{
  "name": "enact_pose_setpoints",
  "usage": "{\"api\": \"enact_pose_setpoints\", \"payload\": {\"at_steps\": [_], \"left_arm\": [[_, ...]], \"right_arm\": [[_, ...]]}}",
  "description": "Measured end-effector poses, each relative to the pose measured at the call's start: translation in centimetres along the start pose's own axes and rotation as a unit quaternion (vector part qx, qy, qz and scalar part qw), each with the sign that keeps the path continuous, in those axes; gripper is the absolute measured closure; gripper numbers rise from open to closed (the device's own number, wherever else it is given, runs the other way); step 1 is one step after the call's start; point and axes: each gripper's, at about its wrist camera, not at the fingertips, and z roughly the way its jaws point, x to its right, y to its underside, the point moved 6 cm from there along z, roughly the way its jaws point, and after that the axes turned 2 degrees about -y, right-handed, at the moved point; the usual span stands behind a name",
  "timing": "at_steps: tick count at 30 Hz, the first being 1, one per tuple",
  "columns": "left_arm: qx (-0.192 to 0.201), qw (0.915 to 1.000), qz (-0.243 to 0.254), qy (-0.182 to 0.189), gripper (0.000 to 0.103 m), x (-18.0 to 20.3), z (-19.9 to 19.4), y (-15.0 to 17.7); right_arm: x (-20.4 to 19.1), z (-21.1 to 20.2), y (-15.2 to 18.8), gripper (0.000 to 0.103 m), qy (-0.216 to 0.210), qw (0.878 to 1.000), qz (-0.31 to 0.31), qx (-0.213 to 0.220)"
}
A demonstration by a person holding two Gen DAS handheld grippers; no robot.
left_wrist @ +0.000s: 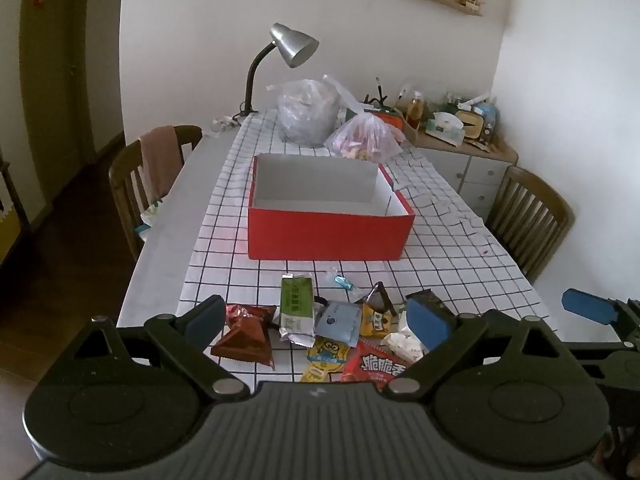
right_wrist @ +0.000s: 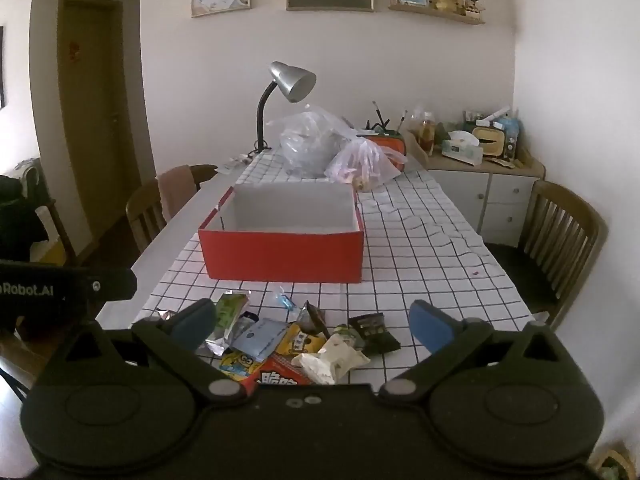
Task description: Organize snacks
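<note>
Hovering above the table [left_wrist: 168,248], the left gripper [left_wrist: 316,324] and right gripper [right_wrist: 314,322] both stand wide and hold nothing. The snacks [left_wrist: 336,332] lie in a heap under and between the fingers, not touching them. Farther on stands the red box [left_wrist: 328,236], open, then two plastic bags [left_wrist: 308,112] and a lamp [left_wrist: 294,46].

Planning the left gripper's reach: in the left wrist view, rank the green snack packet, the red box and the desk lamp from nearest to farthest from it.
1. Green snack packet: in the pile just ahead of the open left gripper.
2. Red box: mid-table, beyond the pile.
3. Desk lamp: at the table's far end, left of the plastic bags.
</note>
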Motion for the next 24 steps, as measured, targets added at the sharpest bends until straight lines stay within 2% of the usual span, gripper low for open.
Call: {"api": "enact_pose_setpoints", "payload": {"at_steps": [24], "left_arm": [[0.004,1.0,0.0,0.004,0.005,-0.46,-0.26,0.03]], "right_arm": [[-0.68,-0.33,0.04,0.0,-0.003,1.0,-0.009,0.003]]}}
